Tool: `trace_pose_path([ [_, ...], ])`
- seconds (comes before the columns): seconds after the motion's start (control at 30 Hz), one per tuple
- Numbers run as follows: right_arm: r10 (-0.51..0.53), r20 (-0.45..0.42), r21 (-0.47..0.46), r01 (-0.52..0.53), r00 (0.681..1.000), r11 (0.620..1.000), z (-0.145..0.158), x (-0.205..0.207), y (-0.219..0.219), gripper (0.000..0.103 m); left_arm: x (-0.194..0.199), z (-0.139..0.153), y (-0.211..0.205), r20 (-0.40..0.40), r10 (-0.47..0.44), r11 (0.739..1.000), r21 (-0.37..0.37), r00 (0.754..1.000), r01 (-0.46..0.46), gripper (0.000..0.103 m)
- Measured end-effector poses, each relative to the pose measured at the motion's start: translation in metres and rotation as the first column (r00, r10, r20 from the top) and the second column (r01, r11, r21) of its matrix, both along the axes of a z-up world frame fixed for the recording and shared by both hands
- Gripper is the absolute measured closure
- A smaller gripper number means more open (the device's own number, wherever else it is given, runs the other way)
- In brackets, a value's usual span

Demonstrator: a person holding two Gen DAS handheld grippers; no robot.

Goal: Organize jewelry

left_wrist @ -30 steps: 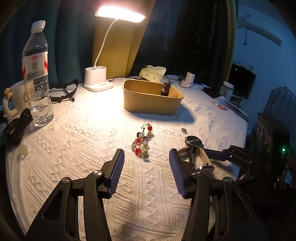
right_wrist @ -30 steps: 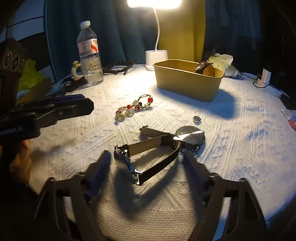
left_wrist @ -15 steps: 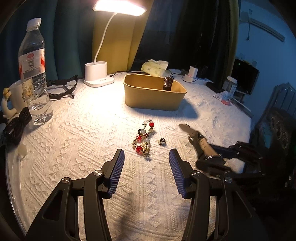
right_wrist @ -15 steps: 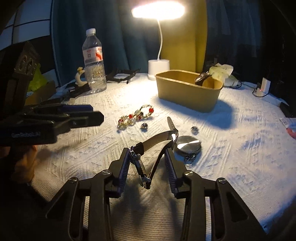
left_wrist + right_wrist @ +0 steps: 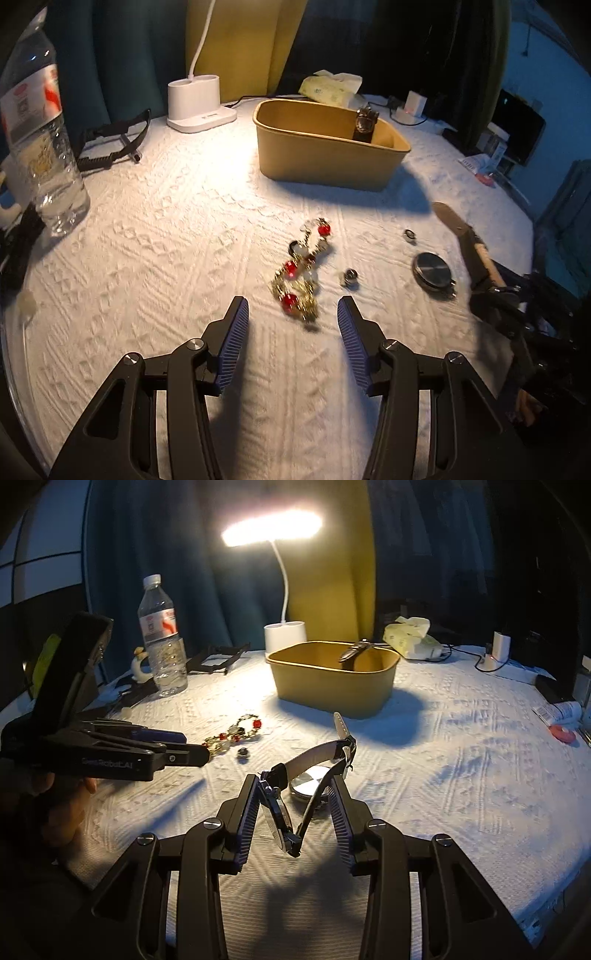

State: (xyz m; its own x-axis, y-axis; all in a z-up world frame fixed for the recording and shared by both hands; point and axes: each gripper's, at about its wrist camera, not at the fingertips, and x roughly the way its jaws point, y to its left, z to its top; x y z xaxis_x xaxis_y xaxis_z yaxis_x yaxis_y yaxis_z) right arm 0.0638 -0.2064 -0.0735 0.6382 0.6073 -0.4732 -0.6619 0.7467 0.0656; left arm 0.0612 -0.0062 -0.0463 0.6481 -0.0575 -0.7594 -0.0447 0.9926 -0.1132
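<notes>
Leather strap is all your right gripper (image 5: pixel 293 812) has, jaws just closed on the folded tan-and-black wristwatch (image 5: pixel 314 771); it could slip out before the tan oval tub (image 5: pixel 332 686) at twelve o'clock. Your left gripper (image 5: pixel 291 332) gapes empty beside the red-and-gold beaded bracelet (image 5: pixel 301 273).

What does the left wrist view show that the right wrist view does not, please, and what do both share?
Left wrist only: the open left claw from behind, and a dark screen at far right.
Right wrist only: the lit lamp head, and the right claw shut on the watch strap.
Both: tan bin, beaded bracelet, water bottle.
</notes>
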Motion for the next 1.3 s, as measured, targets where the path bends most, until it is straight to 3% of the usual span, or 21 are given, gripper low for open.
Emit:
trace_pose_path([
  [0.23,-0.020,-0.007,0.018,0.020,1.000,1.000,-0.002,0.006,-0.010,0.065,0.021,-0.003,-0.010,-0.034,-0.006,0.995,0.101,0.999,0.010,0.050],
  [0.3,-0.027,-0.004,0.021,0.027,1.000,0.999,-0.003,0.007,-0.012,0.065,0.023,-0.002,-0.010,-0.033,-0.014,0.995,0.103,0.999,0.017,0.063],
  [0.33,-0.029,-0.003,0.023,0.029,1.000,0.999,-0.002,0.006,-0.014,0.065,0.023,-0.001,-0.011,-0.029,-0.021,0.994,0.107,0.999,0.024,0.080],
  [0.43,-0.031,0.008,0.029,0.031,0.999,0.999,-0.002,0.006,-0.015,0.065,0.023,0.000,-0.011,-0.023,-0.033,0.995,0.098,0.999,0.035,0.088],
  [0.93,-0.026,0.045,0.031,0.024,0.999,0.999,0.008,0.008,-0.011,0.065,0.004,0.029,-0.010,0.107,-0.040,0.997,0.074,0.994,0.032,0.090],
  [1.3,-0.017,0.081,0.034,0.014,0.997,0.999,0.019,0.016,-0.007,0.065,0.013,0.057,-0.006,0.196,-0.042,0.995,0.093,0.980,0.024,0.090],
])
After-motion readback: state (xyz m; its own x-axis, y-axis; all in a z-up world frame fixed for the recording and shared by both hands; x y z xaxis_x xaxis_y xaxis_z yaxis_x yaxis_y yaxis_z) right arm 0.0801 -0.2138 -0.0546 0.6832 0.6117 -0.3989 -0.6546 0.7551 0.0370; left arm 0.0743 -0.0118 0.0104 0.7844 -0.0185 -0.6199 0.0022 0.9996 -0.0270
